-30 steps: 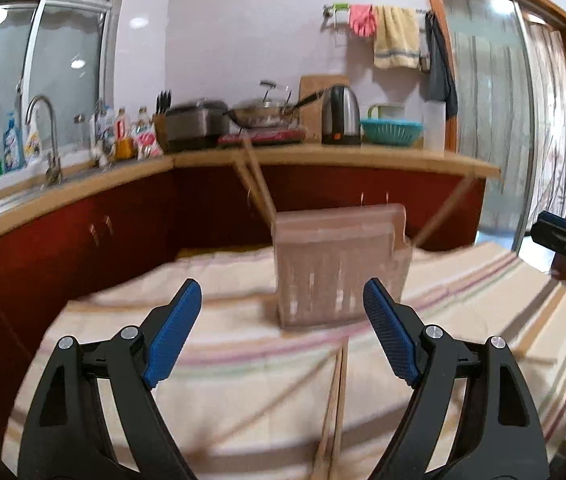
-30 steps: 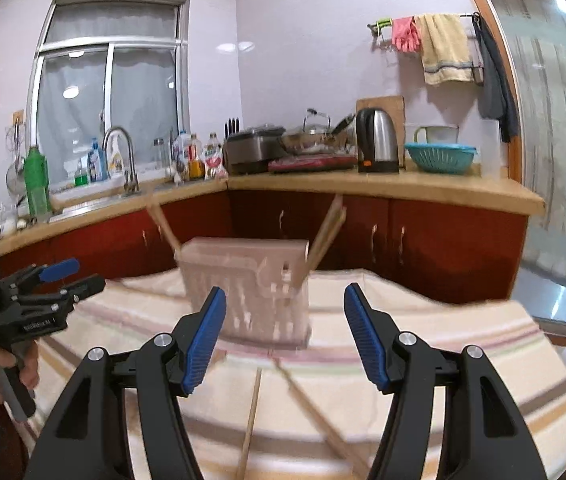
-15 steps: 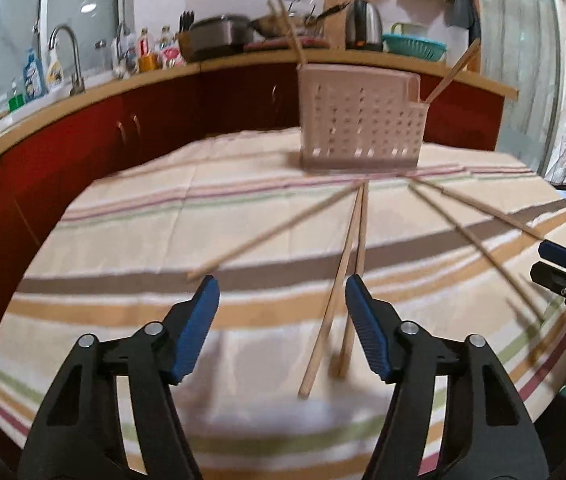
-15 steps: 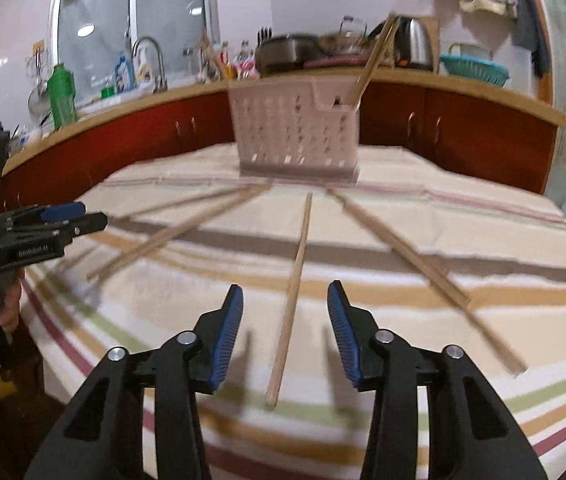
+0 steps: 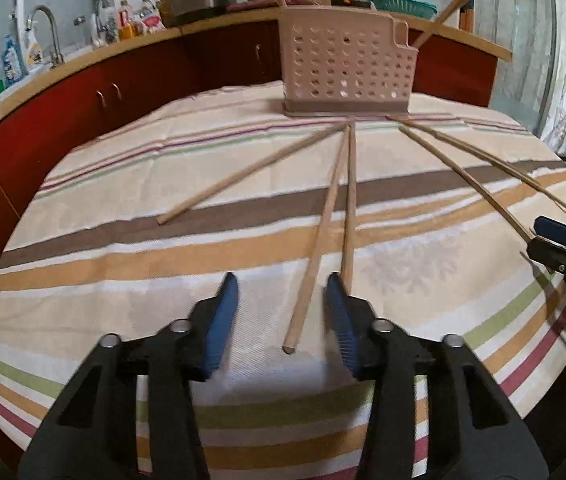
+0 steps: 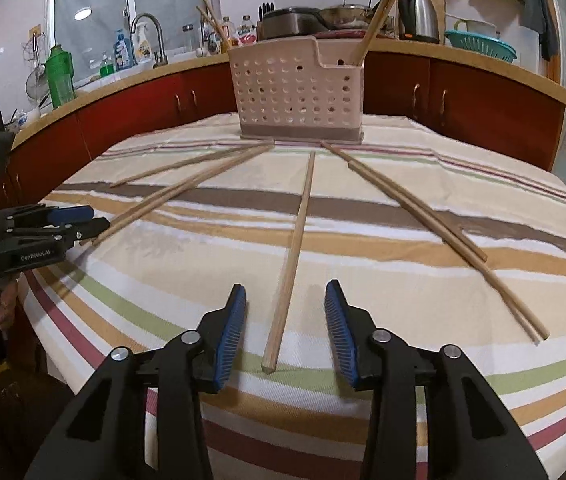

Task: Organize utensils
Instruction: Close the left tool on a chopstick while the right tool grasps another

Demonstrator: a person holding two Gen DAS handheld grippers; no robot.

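Right wrist view: both grippers closing over chopsticks on the striped desk (image 6: pixel 403 216).
Right gripper (image 6: pixel 285 328) and left gripper (image 5: pixel 283 316) each straddle a chopstick (image 6: pixel 291 256), fingers (image 6: pixel 231 332) part-open, closing, not yet pinching. Centre the stick, grip near its end, then lift toward the holder (image 6: pixel 299 92).

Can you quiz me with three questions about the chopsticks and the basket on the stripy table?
1. True or false: the pink perforated plastic utensil basket already holds some chopsticks.
2. What lies between the blue-padded fingers of the right gripper? A) a spoon B) a long wooden chopstick C) nothing
3. Fill in: the striped cloth-covered table stands in front of dark ___ kitchen cupboards.

Key: 1 true. 2 B; the fingers are closing but the pads do not touch it yet. 3 red.
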